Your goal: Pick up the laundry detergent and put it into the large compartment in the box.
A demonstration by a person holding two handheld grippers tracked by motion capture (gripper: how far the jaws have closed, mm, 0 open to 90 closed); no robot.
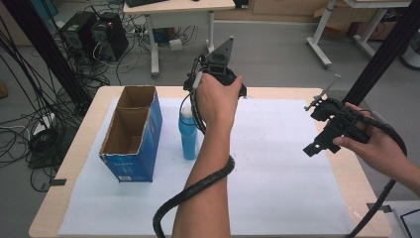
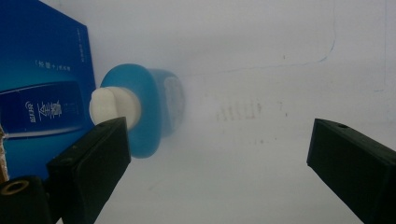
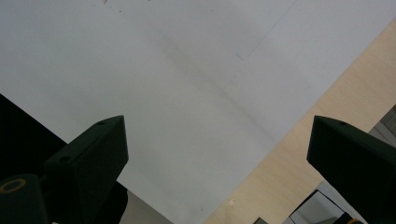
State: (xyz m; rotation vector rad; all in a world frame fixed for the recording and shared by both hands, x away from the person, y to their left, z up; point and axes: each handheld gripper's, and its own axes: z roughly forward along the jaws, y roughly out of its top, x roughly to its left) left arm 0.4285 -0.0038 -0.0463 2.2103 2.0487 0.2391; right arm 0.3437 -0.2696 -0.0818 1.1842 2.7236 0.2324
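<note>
- The blue plastic bottle with a white cap (image 1: 188,135) stands upright on the white sheet covering the worktop (image 1: 277,163), just beside the open blue cardboard box (image 1: 132,133), on the box's right side in the high view.
- The left tongs (image 1: 218,74) hover above and just beyond the bottle, pointing down; in the left gripper view the cap (image 2: 113,108) sits beside the left-hand jaw, off the gap's centre, so the bottle's long axis runs roughly along the line of the tongs.
- The left tongs are released, jaws spread wide with nothing between them.
- The left hand (image 1: 218,101) is far nearer; its forearm reaches up the middle of the worktop, wrist bent downward.
- The right tongs (image 1: 313,148) hang well apart over the worktop's right edge, also released and empty.
</note>
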